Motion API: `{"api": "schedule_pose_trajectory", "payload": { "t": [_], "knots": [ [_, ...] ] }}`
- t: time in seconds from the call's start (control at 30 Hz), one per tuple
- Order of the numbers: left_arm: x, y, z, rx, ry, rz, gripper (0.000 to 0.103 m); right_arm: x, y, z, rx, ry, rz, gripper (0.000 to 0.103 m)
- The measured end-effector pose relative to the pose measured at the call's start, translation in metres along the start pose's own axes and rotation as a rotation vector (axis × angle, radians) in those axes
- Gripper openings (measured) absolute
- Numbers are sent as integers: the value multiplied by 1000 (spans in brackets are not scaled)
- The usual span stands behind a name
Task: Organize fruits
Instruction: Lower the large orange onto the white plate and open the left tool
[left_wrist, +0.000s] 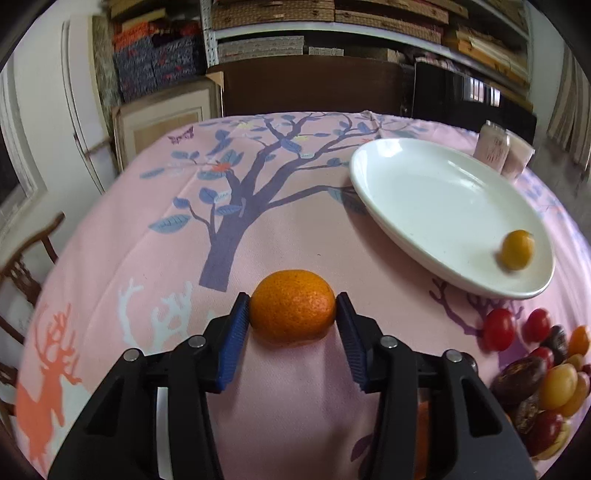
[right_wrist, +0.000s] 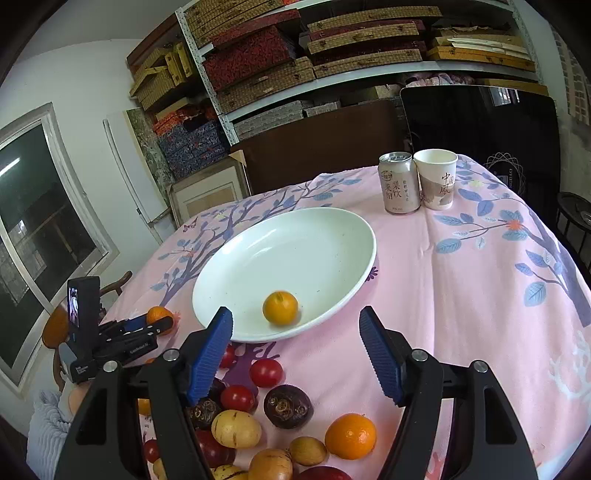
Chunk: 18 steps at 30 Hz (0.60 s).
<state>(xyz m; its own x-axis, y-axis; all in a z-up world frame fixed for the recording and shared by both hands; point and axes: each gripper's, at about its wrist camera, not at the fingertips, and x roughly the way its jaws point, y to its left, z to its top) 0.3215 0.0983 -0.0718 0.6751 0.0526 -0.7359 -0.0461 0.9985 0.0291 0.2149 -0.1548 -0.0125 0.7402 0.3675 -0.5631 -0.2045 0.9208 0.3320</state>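
Observation:
An orange mandarin (left_wrist: 293, 306) rests on the pink tablecloth, and my left gripper (left_wrist: 292, 301) is shut on it, blue pads (left_wrist: 240, 325) touching both sides. The same grip shows small at the left of the right wrist view, left gripper (right_wrist: 157, 323). A white plate (right_wrist: 295, 243) holds one small yellow-orange fruit (right_wrist: 280, 307). My right gripper (right_wrist: 295, 314) hangs open over the plate's near rim with nothing between its fingers. A heap of mixed fruit (right_wrist: 258, 417) lies below it: red tomatoes, dark purple fruits, yellow striped ones and an orange (right_wrist: 350, 435).
A drink can (right_wrist: 399, 182) and a paper cup (right_wrist: 436, 179) stand behind the plate near the table's far edge. A wooden chair (left_wrist: 22, 273) is beside the table at the left. A person's sleeve (right_wrist: 48, 432) shows at the lower left. Shelves of boxes fill the back wall.

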Motion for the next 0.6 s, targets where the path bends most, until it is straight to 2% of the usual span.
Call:
{"api": "schedule_pose_trajectory", "payload": {
  "t": [0.1, 0.2, 0.3, 0.37, 0.43, 0.5, 0.6],
  "knots": [
    [-5, -3, 1, -25, -10, -10, 46, -4, -3, 3, 8, -13, -1, 72],
    [-18, -19, 13, -48, -22, -130, 46, -6, -8, 7, 28, -23, 5, 72],
    [-31, -57, 30, 45, -73, -136, 46, -5, -12, 8, 42, -22, 3, 72],
    [-31, -83, 42, 97, -80, -151, 46, -3, -14, 8, 46, -14, 2, 72],
    [-25, -104, 52, 133, -80, -135, 48, 0, -15, 8, 44, -6, 2, 72],
    [-17, -112, 57, 127, -71, -104, 62, -1, -16, 9, 46, -6, -1, 72],
    [-20, -108, 55, 94, -77, -114, 63, -2, -21, 11, 64, -8, 0, 72]
  ]
}}
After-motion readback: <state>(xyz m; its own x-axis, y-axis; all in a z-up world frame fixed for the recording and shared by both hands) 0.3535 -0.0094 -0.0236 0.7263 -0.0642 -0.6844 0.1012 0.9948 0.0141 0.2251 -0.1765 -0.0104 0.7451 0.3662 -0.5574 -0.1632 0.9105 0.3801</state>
